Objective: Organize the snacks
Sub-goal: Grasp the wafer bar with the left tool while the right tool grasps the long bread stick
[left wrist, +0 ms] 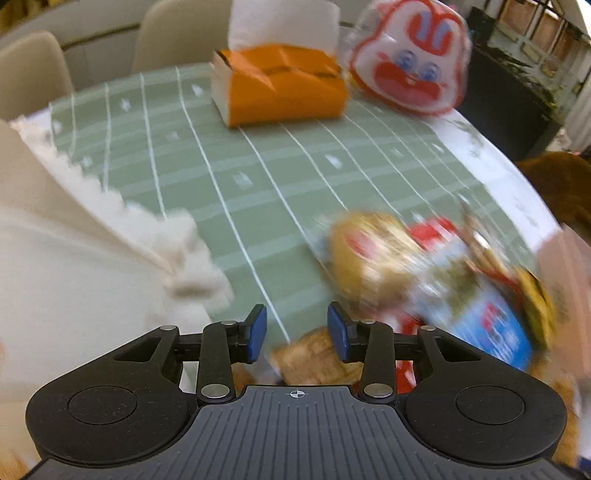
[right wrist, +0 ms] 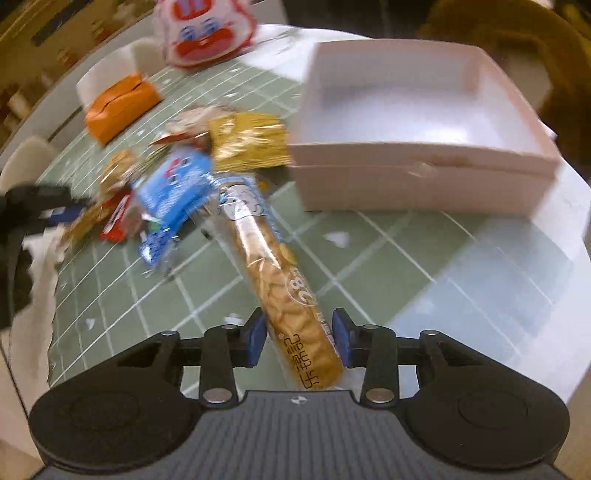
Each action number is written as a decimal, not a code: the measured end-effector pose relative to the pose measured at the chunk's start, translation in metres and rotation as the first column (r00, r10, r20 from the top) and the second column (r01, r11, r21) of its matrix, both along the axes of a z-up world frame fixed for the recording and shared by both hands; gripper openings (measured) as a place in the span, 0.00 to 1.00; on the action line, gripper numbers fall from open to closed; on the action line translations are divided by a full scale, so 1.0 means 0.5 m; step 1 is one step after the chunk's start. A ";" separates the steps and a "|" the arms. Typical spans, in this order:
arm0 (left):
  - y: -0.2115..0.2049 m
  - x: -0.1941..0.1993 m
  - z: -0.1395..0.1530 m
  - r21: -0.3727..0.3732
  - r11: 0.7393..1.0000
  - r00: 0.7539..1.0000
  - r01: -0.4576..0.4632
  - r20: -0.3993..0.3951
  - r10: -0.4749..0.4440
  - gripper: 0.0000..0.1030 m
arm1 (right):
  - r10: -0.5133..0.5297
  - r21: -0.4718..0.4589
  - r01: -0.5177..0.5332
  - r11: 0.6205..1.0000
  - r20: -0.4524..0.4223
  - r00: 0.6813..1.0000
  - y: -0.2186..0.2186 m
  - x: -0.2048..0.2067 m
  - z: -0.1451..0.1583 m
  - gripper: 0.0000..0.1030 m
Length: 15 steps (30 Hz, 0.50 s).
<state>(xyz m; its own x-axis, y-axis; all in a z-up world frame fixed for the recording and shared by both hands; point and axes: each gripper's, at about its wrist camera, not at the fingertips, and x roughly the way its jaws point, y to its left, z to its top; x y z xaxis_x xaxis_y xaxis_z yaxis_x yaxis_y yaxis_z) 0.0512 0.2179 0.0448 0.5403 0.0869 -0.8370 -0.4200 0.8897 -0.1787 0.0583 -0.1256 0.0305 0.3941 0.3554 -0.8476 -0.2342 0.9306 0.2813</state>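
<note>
Between my right gripper's (right wrist: 298, 338) blue pads lies a long clear sleeve of biscuits (right wrist: 271, 266), flat on the green grid tablecloth (right wrist: 391, 254). My right jaws are spread, one pad on each side of the sleeve's near end; whether either pad touches the wrapper I cannot tell. My left gripper (left wrist: 296, 334) hangs with its jaws spread and nothing between them, above a blurred tan snack packet (left wrist: 314, 356) at the near edge of the snack pile (left wrist: 424, 280).

Step in hand, by my judgement: grasp the biscuit sleeve and carry it to the open white box (right wrist: 417, 162), which stands beyond the sleeve, to the right. The far end of the sleeve touches a blue packet (right wrist: 173, 188) and lies just beside a gold packet (right wrist: 247, 140).

Procedure for a clean grasp:
1. Centre the sleeve between the pads before closing.
2. Close only until the wrapper stops slipping; the biscuits look brittle and would likely crack under hard pressure.
3. A hold at the near end will probably let the far end droop. Lift straight up so it clears the blue packet without dragging it.
4. Pass over the box's front wall, then lower the sleeve lengthwise inside.

An orange tissue box (right wrist: 118, 107) and a red-and-white cartoon-face bag (right wrist: 203, 33) stand well apart, at the far side of the table.
</note>
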 end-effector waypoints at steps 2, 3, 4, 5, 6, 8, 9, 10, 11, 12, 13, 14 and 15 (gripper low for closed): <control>-0.031 -0.024 0.003 -0.006 0.999 1.000 0.031 0.000 -0.031 0.39 | -0.015 0.011 0.015 1.000 0.001 1.000 -0.011 -0.007 -0.006 0.39; -0.046 -0.037 0.003 -0.020 0.999 0.999 0.046 -0.002 -0.046 0.39 | -0.017 0.010 0.017 1.000 0.003 1.000 -0.010 -0.012 -0.008 0.41; -0.061 -0.050 0.004 -0.039 0.997 0.998 0.060 0.000 -0.060 0.39 | -0.020 0.009 0.020 1.000 0.006 1.000 -0.010 -0.016 -0.010 0.42; -0.075 -0.064 0.002 -0.055 0.995 0.997 0.077 0.003 -0.077 0.39 | -0.022 0.009 0.022 1.000 0.008 1.000 -0.011 -0.021 -0.011 0.43; -0.089 -0.075 0.001 -0.068 0.993 0.995 0.097 0.005 -0.097 0.39 | -0.023 0.008 0.023 1.000 0.005 1.000 -0.007 -0.023 -0.014 0.43; -0.121 -0.099 -0.001 -0.101 0.984 0.989 0.149 0.002 -0.150 0.39 | -0.019 0.007 0.019 1.000 0.010 1.000 -0.006 -0.033 -0.014 0.44; -0.136 -0.109 -0.003 -0.116 0.978 0.985 0.172 0.005 -0.172 0.39 | -0.016 0.008 0.016 1.000 0.009 1.000 -0.004 -0.036 -0.011 0.44; -0.150 -0.118 -0.005 -0.127 0.973 0.982 0.190 0.011 -0.190 0.39 | -0.011 0.013 0.011 1.000 0.007 1.000 -0.007 -0.040 -0.010 0.44; -0.158 -0.124 -0.004 -0.133 0.972 0.981 0.194 0.014 -0.194 0.39 | -0.002 0.020 0.002 1.000 0.002 1.000 -0.005 -0.044 -0.010 0.44; -0.165 -0.132 0.000 -0.133 0.974 0.983 0.182 0.022 -0.181 0.39 | 0.007 0.029 -0.007 1.000 -0.002 1.000 -0.004 -0.047 -0.009 0.44; -0.170 -0.136 0.005 -0.132 0.978 0.986 0.164 0.031 -0.161 0.39 | 0.019 0.038 -0.019 0.999 -0.006 1.000 -0.002 -0.051 -0.009 0.44; -0.170 -0.139 0.012 -0.136 0.981 0.990 0.135 0.045 -0.130 0.39 | 0.028 0.044 -0.028 0.999 -0.008 1.000 0.001 -0.055 -0.009 0.44; -0.169 -0.139 0.018 -0.147 0.983 0.993 0.108 0.058 -0.100 0.39 | 0.034 0.044 -0.034 0.998 -0.007 0.999 0.005 -0.059 -0.009 0.45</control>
<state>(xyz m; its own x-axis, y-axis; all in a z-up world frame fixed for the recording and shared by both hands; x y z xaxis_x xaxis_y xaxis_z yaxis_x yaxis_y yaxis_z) -0.0182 0.1332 0.0536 0.5813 -0.0958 -0.8080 -0.3136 0.8899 -0.3312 0.0286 -0.1229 0.0259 0.3749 0.4057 -0.8336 -0.2629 0.9088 0.3240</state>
